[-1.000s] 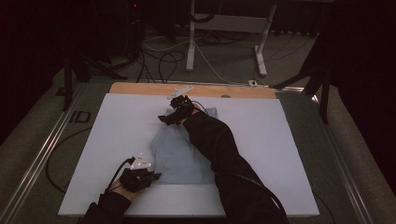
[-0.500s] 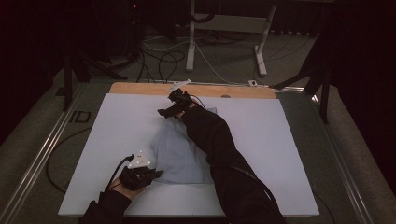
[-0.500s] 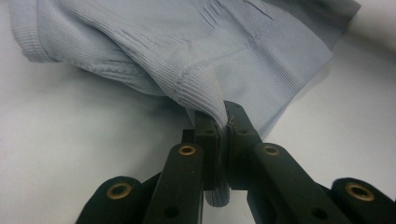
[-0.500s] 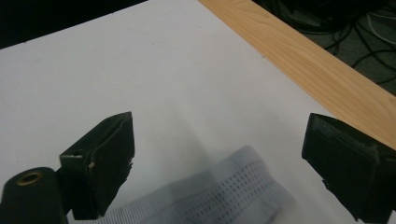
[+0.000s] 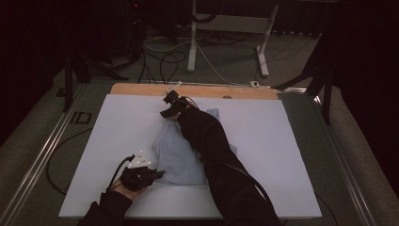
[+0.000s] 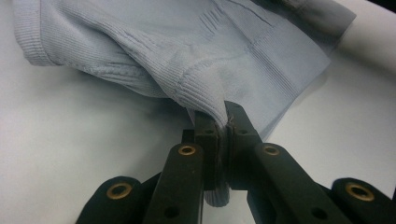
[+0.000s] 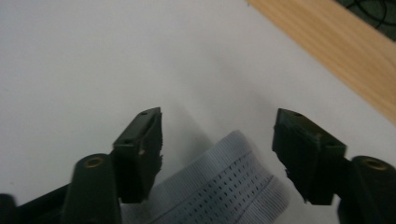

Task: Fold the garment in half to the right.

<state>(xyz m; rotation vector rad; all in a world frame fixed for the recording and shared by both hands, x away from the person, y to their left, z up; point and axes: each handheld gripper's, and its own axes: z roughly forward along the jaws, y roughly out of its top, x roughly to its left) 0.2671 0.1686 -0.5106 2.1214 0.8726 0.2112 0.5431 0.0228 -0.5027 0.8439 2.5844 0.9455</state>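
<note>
On the white table top, my left gripper is clenched on a ribbed edge of the pale blue knit garment, which lies rumpled near the middle of the board. At the far end my right gripper hangs over the garment's perforated far edge; its jaws have just been closing and now stand on either side of that edge, not yet pressing it. The risk, as I judge it, is a thin bite: if the jaws shut this high they may catch only one layer, or nothing, and the cloth would slip free once pulled. A hard pull from either end could also drag the knit out of my left jaws (the pinch there is narrow). My own right sleeve lies across the garment and may snag it. Beyond the board runs a wooden strip; cables and a white stand sit on the floor, well apart.
</note>
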